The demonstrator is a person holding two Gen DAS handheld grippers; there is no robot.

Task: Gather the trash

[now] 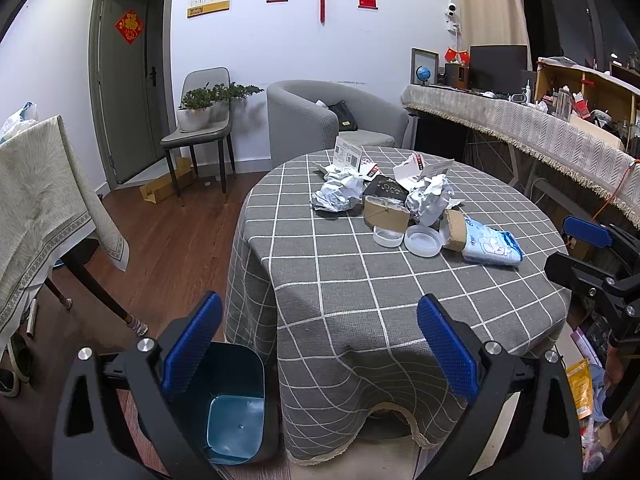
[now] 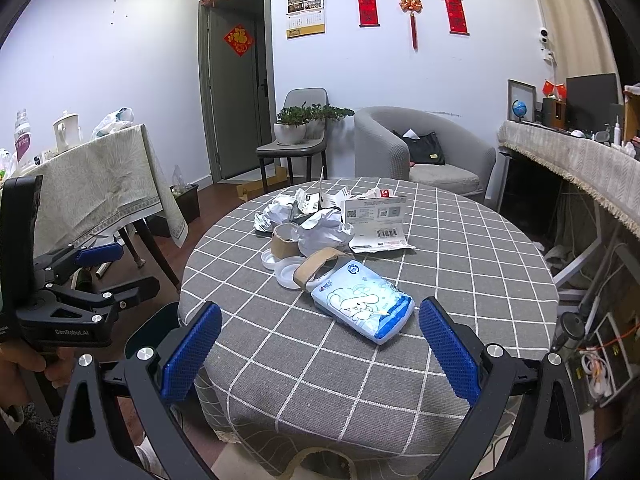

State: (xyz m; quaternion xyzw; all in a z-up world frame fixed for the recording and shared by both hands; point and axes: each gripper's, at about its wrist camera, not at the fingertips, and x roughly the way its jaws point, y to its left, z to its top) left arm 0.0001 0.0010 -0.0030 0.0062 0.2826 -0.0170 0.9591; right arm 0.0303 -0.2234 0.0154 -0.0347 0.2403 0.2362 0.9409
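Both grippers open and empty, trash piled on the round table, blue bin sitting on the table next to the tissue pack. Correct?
Not quite. The blue bin stands on the floor beside the table, not on it; the left wrist view shows this. The rest holds: left gripper and right gripper have open, empty jaws, and trash including the tissue pack is on the table.

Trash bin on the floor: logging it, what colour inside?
Blue inside the trash bin, clearest in the left wrist view.
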